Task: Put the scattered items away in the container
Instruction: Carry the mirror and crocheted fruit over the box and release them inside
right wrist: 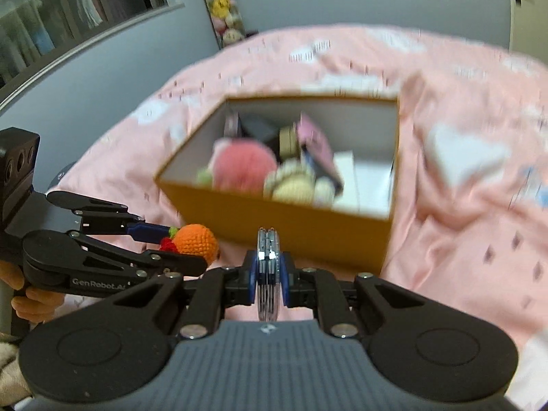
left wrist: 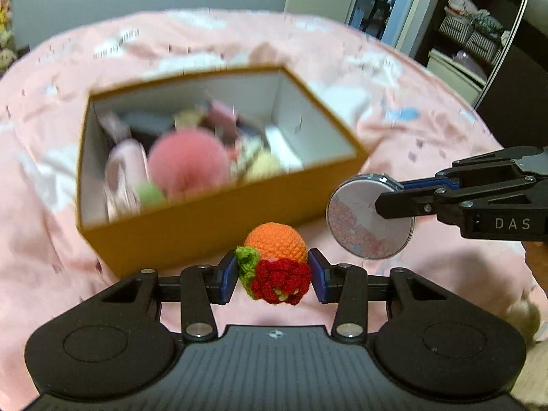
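**Both grippers loaded, box ahead**

My left gripper [left wrist: 274, 275] pinches a crocheted toy [left wrist: 276, 263], orange with a red flower and a green leaf, its blue pads pressed against either side. My right gripper [right wrist: 269, 279] is squeezed tight on a round flat case [right wrist: 269, 270], held edge-on between the pads; from the left wrist view its face [left wrist: 368, 217] looks silvery with pink speckling. Both items hang above the pink bedspread [left wrist: 428, 109], just short of the near wall of the orange cardboard box [left wrist: 205, 221]. The box sits in the middle of the bed, open-topped, with a pink pompom [left wrist: 188, 164] and other blurred things inside.
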{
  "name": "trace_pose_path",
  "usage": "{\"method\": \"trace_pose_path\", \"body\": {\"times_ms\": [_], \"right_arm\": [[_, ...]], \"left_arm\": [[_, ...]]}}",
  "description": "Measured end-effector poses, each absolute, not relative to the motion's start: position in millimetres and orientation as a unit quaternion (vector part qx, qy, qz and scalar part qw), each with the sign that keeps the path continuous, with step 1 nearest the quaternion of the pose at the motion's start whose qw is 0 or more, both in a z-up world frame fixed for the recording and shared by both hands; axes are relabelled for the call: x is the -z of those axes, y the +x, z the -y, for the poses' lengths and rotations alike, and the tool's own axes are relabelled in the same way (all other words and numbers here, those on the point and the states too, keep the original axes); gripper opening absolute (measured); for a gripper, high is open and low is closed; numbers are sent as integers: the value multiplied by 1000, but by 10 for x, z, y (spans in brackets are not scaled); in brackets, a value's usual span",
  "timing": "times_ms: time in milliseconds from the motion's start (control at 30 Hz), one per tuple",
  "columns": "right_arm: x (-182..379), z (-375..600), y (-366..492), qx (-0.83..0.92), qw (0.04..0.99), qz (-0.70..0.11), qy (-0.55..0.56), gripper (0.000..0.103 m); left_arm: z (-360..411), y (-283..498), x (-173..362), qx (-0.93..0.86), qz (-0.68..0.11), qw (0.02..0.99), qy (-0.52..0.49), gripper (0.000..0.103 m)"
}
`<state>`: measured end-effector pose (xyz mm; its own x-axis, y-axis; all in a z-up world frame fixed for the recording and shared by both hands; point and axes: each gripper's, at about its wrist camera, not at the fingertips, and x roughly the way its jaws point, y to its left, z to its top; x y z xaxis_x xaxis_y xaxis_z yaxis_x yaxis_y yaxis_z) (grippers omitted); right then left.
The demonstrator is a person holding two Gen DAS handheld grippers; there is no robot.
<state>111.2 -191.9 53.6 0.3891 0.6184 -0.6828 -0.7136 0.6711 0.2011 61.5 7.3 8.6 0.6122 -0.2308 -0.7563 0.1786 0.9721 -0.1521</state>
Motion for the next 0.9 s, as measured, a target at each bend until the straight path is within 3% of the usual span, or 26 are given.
{"method": "trace_pose_path", "body": {"times_ms": [367,900], "right_arm": [[-897,1687,1605,-376,871,-303,-95,15],[-247,1213,2221,-302,872,-335,-191,15]], "left_arm": [[-219,1204,-479,82,-367,926,-29,50],[-258,1978,103,49,-421,905,-29,50]]}}
